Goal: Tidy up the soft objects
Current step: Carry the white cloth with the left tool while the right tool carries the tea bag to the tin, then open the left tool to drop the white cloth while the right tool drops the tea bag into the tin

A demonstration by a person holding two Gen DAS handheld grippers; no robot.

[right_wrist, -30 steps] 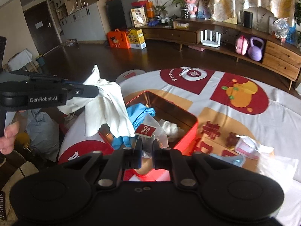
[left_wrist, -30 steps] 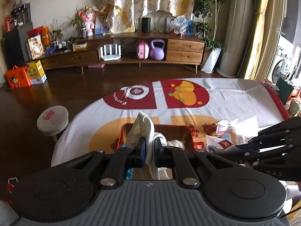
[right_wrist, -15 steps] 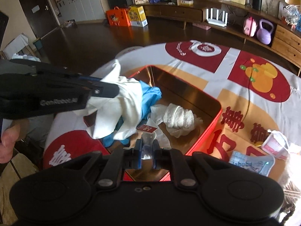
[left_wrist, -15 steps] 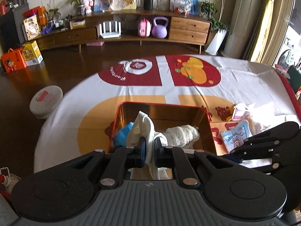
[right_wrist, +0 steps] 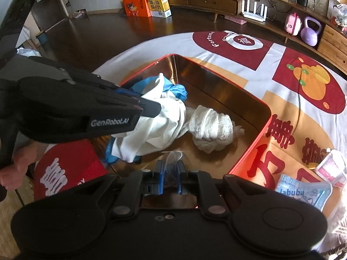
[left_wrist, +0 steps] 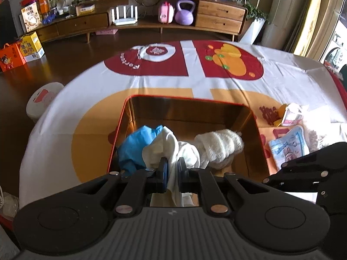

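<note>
A red tin (left_wrist: 188,99) with a gold inside stands on the patterned tablecloth. In it lie a blue cloth (left_wrist: 136,145) and a white gauze bundle (left_wrist: 219,145). My left gripper (left_wrist: 172,166) is shut on a white cloth (left_wrist: 171,145), which hangs low in the tin against the blue cloth. In the right wrist view the left gripper (right_wrist: 155,108) comes in from the left, with the white cloth (right_wrist: 156,130) draped under it. My right gripper (right_wrist: 170,166) is shut on a small clear packet (right_wrist: 172,158) just above the tin floor, near the gauze bundle (right_wrist: 210,125).
A blue printed packet (right_wrist: 303,192) and a white and pink pouch (right_wrist: 331,169) lie on the tablecloth right of the tin. A red lid (right_wrist: 65,169) sits at the tin's left. A person's hand (right_wrist: 13,173) holds the left gripper. A round stool (left_wrist: 43,101) stands on the floor.
Both grippers have sunk toward the tin. The white cloth, hanging above the tin before, now rests inside it. The clear packet has come down close to the tin floor.
</note>
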